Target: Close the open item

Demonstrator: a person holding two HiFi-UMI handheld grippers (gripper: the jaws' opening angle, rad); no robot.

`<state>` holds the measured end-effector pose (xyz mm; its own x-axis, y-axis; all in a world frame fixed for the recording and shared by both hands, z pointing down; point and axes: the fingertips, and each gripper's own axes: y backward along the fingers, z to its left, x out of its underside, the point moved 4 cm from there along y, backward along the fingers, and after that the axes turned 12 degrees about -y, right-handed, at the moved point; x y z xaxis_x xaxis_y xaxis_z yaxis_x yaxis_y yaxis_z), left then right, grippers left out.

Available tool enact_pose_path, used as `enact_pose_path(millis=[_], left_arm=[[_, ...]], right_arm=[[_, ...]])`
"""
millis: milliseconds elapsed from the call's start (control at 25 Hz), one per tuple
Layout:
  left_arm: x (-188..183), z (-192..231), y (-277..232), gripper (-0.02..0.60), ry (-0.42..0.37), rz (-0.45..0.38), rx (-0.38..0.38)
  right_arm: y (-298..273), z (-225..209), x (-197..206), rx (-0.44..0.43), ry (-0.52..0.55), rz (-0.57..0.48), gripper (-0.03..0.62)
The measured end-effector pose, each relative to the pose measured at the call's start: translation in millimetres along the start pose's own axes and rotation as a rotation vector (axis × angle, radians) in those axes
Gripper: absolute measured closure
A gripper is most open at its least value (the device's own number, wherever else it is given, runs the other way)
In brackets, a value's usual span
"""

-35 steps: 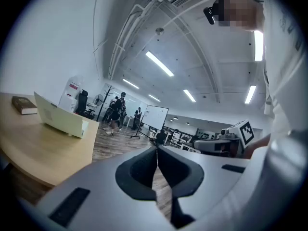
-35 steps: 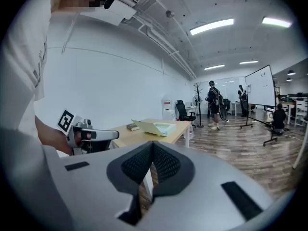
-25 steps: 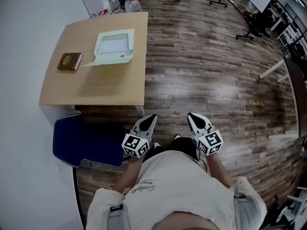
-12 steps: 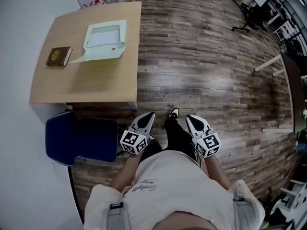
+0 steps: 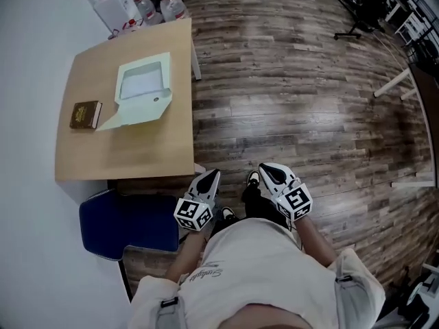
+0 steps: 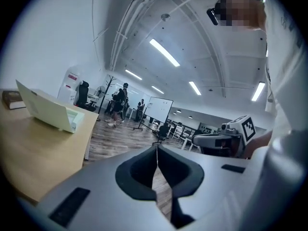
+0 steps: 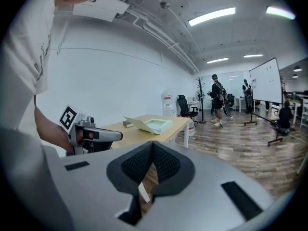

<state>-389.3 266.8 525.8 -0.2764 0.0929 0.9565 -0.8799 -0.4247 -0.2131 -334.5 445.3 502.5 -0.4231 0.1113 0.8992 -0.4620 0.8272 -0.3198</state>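
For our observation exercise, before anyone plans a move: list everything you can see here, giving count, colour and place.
Light wooden table: one, tan, against the white wall.
Open cardboard box with a hinged lid: one, pale green, on the table's far half.
Hardcover book: one, brown, on the table beside the box's lid.
Padded chair: one, dark blue, at the table's near edge.
Plastic water bottles: two, clear, on the floor beyond the table.
Plank floor: dark brown, right of the table.
Whiteboard on a stand: one, white, far across the room.
Left gripper: grey, fingers shut, empty.
Right gripper: grey, fingers shut, empty.
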Motion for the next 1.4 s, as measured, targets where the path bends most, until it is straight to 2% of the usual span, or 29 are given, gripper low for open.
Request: enact_pose_path(millis=[120, 320, 520, 760, 880, 1080, 1200, 1400], left_arm=[[-11, 10, -38, 0.566, -0.014, 0.023, 0.0], [-45, 19, -113, 0.565, -0.076, -0.02, 0.013], [-72, 28, -166, 0.565, -0.148, -0.034, -0.044], [-65, 45, -184, 0.565, -0.107, 0.034, -0.103], [-64, 56, -198, 0.565, -0.105, 0.073, -0.124], [-78, 96, -230, 0.565, -0.074, 0.061, -0.145], [-76, 117, -261, 0.566, -0.036, 0.037, -0.127], [-95, 162, -303, 0.565, -0.031, 0.014, -0.075]], right_arm=[[-12, -34, -6, -0.021, 0.005, 0.011, 0.603], [-32, -105, -12, -0.033, -0.075, 0.03, 0.605], [-61, -159, -47, -0.11, -0.025, 0.011, 0.603], [-96, -189, -68, -0.184, 0.004, 0.002, 0.605], [-105, -211, -62, -0.172, -0.041, 0.019, 0.605], [-122, -227, -64, -0.141, -0.113, 0.061, 0.603], [-136, -244, -69, -0.112, -0.112, 0.093, 0.605], [-189, -263, -116, -0.097, -0.06, 0.088, 0.605]])
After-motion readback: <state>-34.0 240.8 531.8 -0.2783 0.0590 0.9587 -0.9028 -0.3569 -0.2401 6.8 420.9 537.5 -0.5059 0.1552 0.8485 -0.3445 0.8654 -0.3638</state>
